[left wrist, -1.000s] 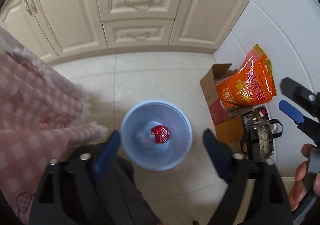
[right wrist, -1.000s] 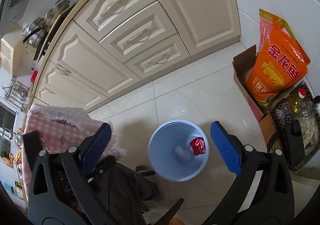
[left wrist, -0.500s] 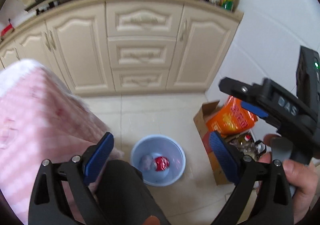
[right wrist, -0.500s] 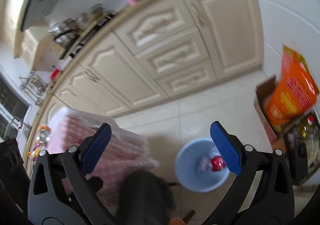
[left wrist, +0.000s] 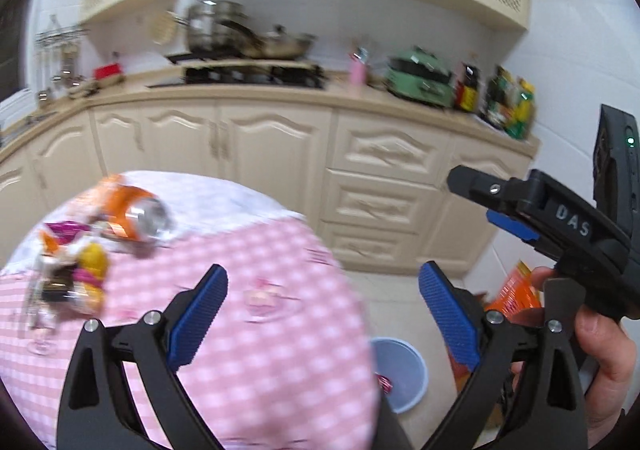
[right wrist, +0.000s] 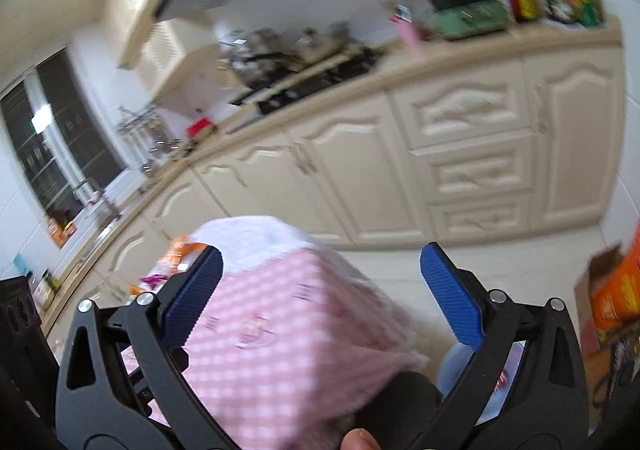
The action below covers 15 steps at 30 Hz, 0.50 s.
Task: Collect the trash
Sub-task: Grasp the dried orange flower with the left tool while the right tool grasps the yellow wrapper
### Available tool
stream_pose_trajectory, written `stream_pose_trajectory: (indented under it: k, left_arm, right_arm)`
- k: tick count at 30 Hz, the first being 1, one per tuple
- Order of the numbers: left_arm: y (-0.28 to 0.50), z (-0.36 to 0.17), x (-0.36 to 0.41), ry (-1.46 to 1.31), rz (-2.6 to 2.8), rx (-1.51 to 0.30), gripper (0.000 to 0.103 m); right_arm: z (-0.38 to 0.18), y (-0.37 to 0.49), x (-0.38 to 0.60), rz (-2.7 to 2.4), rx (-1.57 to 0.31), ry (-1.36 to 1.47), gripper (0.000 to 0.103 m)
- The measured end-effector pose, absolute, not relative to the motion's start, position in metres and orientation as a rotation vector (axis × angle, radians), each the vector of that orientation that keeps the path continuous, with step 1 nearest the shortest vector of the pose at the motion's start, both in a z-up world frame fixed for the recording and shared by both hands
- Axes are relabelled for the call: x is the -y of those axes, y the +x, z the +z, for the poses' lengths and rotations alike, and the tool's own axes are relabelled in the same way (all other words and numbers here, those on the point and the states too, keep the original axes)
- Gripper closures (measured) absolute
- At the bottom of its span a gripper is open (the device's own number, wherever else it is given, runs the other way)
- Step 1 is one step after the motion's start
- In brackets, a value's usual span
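Above the desk (left wrist: 260, 330) both claws gape, holding nothing: left claw (left wrist: 322, 314), right claw (right wrist: 320, 296); orange can (left wrist: 134, 217) at desk's far-left; bin (left wrist: 404, 366) beside desk.

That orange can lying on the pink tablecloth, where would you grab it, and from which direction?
Probably across the middle of its round body. The orange can lies on its side on the pink tablecloth, silver end facing right, so the open left gripper would come down from above, one of the fingers on each long side. Wrappers crowd its near left side. The picture is blurred, so this is approximate.
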<state>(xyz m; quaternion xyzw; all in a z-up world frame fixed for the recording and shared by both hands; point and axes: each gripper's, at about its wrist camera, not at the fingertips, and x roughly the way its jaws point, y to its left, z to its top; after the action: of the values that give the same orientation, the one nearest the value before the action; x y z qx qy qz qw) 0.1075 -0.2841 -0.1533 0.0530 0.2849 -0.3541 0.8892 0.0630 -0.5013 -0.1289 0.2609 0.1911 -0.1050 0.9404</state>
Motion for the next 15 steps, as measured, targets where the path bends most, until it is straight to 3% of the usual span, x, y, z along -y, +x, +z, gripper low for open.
stream_pose_trajectory:
  k: [8,15]
  left_arm:
    - [0.135,-0.124,0.180,0.062,-0.574,-0.472,0.009]
    - [0.171,-0.124,0.097,0.077,-0.393,-0.453,0.009]
  right_arm:
    - [-0.097,0.121,0.418,-0.101,-0.463,0.399,0.006]
    - [-0.116,0.184,0.340,0.027,-0.633,0.273,0.006]
